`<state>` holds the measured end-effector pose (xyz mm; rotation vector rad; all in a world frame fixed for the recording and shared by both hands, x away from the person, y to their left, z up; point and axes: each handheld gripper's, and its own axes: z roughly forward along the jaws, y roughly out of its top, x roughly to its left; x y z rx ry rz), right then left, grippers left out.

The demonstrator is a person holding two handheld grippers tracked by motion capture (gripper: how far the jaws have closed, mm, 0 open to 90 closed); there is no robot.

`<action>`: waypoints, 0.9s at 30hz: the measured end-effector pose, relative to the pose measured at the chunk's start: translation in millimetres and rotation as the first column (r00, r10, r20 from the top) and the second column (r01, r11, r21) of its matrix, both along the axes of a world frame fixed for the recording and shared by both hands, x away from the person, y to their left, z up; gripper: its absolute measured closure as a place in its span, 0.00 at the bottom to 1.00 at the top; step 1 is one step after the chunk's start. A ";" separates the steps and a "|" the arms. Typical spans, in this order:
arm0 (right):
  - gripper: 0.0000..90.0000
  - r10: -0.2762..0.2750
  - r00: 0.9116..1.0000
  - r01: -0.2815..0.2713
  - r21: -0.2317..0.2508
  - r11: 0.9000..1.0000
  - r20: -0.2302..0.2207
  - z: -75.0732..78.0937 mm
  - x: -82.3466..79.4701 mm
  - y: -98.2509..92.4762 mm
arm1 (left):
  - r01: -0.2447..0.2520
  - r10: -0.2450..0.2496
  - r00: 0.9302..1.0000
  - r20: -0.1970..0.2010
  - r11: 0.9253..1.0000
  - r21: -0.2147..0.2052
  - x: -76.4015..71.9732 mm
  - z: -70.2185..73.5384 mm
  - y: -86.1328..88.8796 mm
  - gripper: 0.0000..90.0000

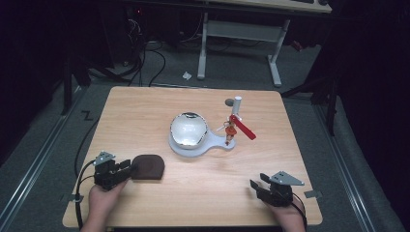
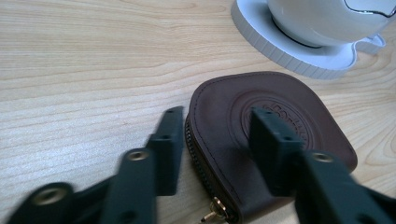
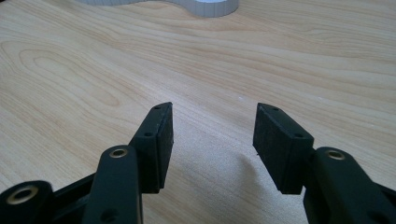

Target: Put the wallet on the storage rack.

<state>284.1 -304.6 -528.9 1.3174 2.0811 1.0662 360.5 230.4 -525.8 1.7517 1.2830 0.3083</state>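
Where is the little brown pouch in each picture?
High view: the brown pouch lies lower left on the table, at the left claw.
Left gripper view: the pouch sits bottom centre, its zipper edge between the jaws.
Right gripper view: not in this picture.
Shared landmark: the white base.

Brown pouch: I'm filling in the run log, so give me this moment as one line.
left gripper: jaws straddling brown pouch edge, grip unclear | right gripper: open above table | white stand: untouched
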 end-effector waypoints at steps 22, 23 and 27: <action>0.53 0.002 1.000 -0.002 0.010 1.000 -0.005 0.0 0.4 0.2 | -0.027 0.024 0.999 -0.038 0.997 -0.073 13.9 -7.2 3.9 0.71; 0.53 0.004 1.000 -0.004 0.008 1.000 -0.004 -0.2 0.5 0.1 | -0.021 0.018 0.999 -0.044 0.997 -0.077 13.9 -7.3 3.9 0.73; 0.53 -0.001 1.000 0.001 0.010 1.000 -0.010 -0.5 0.5 -0.6 | 0.019 -0.029 0.997 -0.076 0.992 -0.125 14.1 -10.5 2.9 0.77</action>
